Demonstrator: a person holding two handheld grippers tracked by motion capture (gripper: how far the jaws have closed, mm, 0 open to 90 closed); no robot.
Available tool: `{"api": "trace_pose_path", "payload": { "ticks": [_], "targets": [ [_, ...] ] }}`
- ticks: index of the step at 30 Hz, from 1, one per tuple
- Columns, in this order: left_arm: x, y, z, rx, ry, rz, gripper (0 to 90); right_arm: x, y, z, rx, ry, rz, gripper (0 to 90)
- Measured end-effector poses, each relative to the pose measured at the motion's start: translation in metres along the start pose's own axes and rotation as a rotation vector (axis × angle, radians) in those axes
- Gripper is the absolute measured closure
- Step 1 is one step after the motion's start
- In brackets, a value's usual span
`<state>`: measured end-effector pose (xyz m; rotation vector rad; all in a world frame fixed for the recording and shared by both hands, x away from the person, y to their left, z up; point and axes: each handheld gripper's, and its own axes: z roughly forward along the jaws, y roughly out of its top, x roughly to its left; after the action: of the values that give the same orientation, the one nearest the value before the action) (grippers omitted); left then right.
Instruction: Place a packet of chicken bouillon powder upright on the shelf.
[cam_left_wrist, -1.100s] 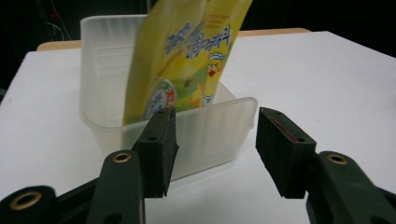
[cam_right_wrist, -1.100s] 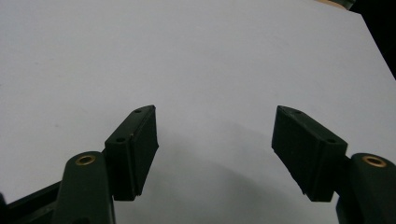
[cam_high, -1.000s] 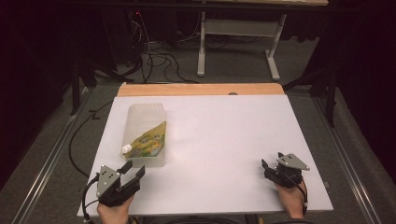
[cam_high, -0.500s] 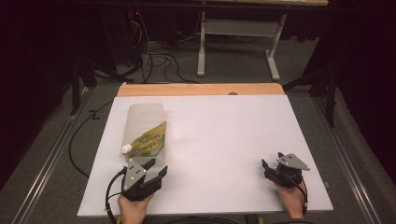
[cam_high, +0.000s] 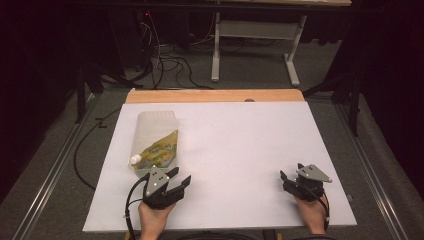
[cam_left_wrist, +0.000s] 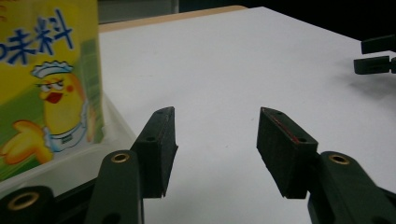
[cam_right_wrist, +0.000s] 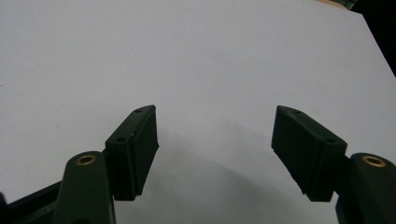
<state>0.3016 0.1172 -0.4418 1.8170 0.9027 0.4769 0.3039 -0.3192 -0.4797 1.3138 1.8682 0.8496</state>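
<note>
The left tongs (cam_high: 181, 179), black with a grey three-cornered plate on top, sit low near the front edge of the white-topped table (cam_high: 240, 140), jaws spread wide with nothing between them. Just beyond and to their left lies a clear plastic tray (cam_high: 155, 125) with a yellow-green printed pouch (cam_high: 159, 150) leaning in it, its white cap (cam_high: 134, 159) at the near end. In the left gripper view the left tongs (cam_left_wrist: 215, 140) point past the tray's near corner, and the pouch (cam_left_wrist: 46, 79), printed with a cartoon chick in a white cap, stands close by the left jaw without touching it. The right tongs (cam_high: 286, 179) rest well apart at the table's right front, jaws also wide and empty; in the right gripper view they (cam_right_wrist: 215, 140) face bare white tabletop (cam_right_wrist: 187, 56).
</note>
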Motion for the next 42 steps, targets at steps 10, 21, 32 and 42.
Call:
{"api": "trace_pose_path", "payload": {
  "ticks": [10, 21, 32, 42],
  "targets": [
    [-0.008, 0.002, 0.025, 0.037, -0.063, 0.001, 47.4, 0.000, 0.000, 0.000, 0.000, -0.002, 0.001, 32.2],
    [-0.010, 0.002, 0.044, 0.061, -0.088, -0.009, 47.1, 0.000, 0.000, 0.000, 0.000, -0.001, 0.002, 32.2],
    [-0.013, 0.000, 0.060, 0.083, -0.084, 0.003, 47.3, 0.000, 0.000, 0.000, 0.001, -0.001, 0.002, 32.4],
    [-0.012, -0.003, 0.072, 0.078, -0.071, -0.009, 47.2, 0.000, 0.000, 0.000, 0.001, 0.000, 0.001, 32.4]
  ]
}}
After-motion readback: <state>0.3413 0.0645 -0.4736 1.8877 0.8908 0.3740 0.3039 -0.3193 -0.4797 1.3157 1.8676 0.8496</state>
